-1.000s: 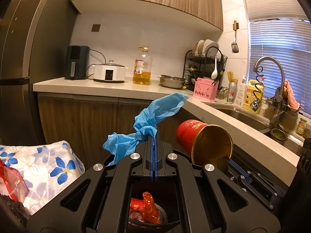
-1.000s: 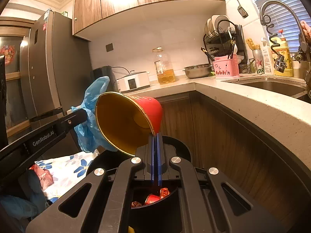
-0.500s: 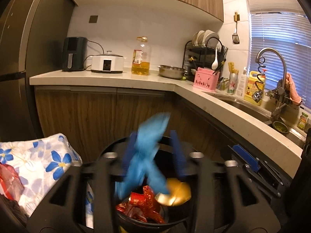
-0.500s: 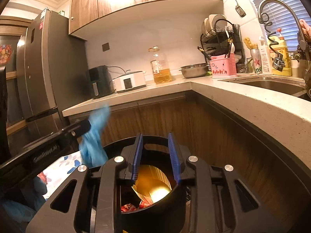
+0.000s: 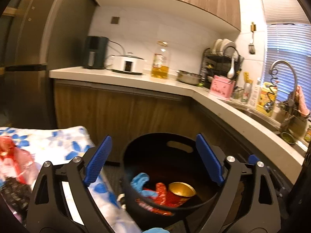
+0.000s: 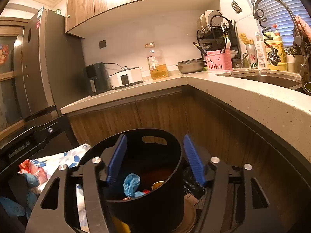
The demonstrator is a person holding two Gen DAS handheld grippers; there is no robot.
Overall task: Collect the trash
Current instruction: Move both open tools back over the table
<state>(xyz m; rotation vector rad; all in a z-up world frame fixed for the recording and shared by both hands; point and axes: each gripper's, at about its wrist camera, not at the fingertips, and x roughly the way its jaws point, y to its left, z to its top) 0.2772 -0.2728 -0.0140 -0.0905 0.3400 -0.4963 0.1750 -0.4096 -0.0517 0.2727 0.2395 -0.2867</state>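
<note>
A black trash bin (image 5: 180, 141) stands on the floor below both grippers; it also shows in the right wrist view (image 6: 155, 134). Inside lie a crumpled blue glove (image 5: 141, 180), red wrappers (image 5: 160, 192) and a red cup with a gold inside (image 5: 180, 191). The glove (image 6: 132, 183) and the cup's gold rim (image 6: 158, 184) show in the right wrist view too. My left gripper (image 5: 153, 159) is open and empty above the bin. My right gripper (image 6: 155, 159) is open and empty above the bin.
A floral cloth (image 5: 48, 145) with a red wrapper (image 5: 11, 159) lies left of the bin. Wooden cabinets (image 5: 120, 112) and an L-shaped counter (image 5: 213, 97) stand behind. A fridge (image 6: 44, 68) is at left, a sink (image 6: 268, 77) at right.
Both grippers opened. The blue glove fell from the left one and the red cup from the right one; both now lie in the bin.
</note>
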